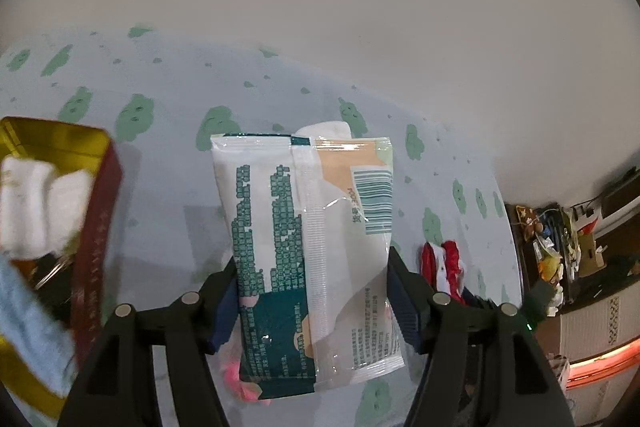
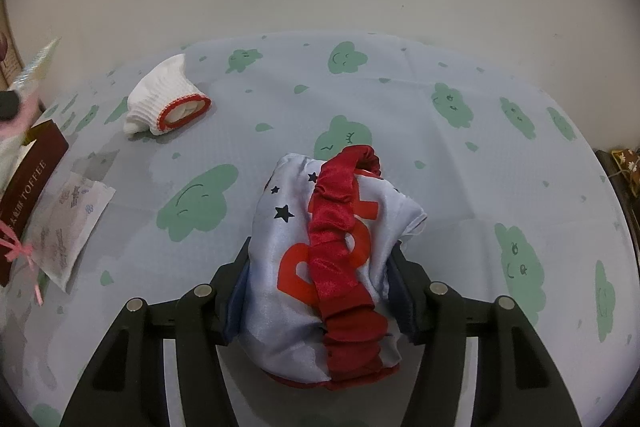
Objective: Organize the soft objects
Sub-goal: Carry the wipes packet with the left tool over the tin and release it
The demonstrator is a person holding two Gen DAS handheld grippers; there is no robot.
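Closest to the left wrist camera, the left gripper (image 1: 312, 291) clamps a sealed plastic tissue pack (image 1: 308, 251), white and teal with a barcode, held upright between its dark fingers. Below it lies the bench (image 1: 168, 187), covered in a pale blue cloth printed with green clouds. To the left stands an open gold-lined tin (image 1: 96, 211) with a dark red wall; white folded cloths (image 1: 40, 203) and something light blue already sit inside it.

In the right wrist view, the right gripper (image 2: 320, 283) grips a bundled pale blue satin cloth with a red elastic band (image 2: 332, 259) and red lettering, apparently just above or resting on the bench; which one cannot be told. Farther off, a white sock with a red cuff (image 2: 164, 107) lies on the cloth, and a small printed paper packet (image 2: 68, 231) sits near the tin's side.

The step in hand appears to be carrying items to the tin. Next, the left gripper likely needs to swing left over the opening, lower the pack in, then release.
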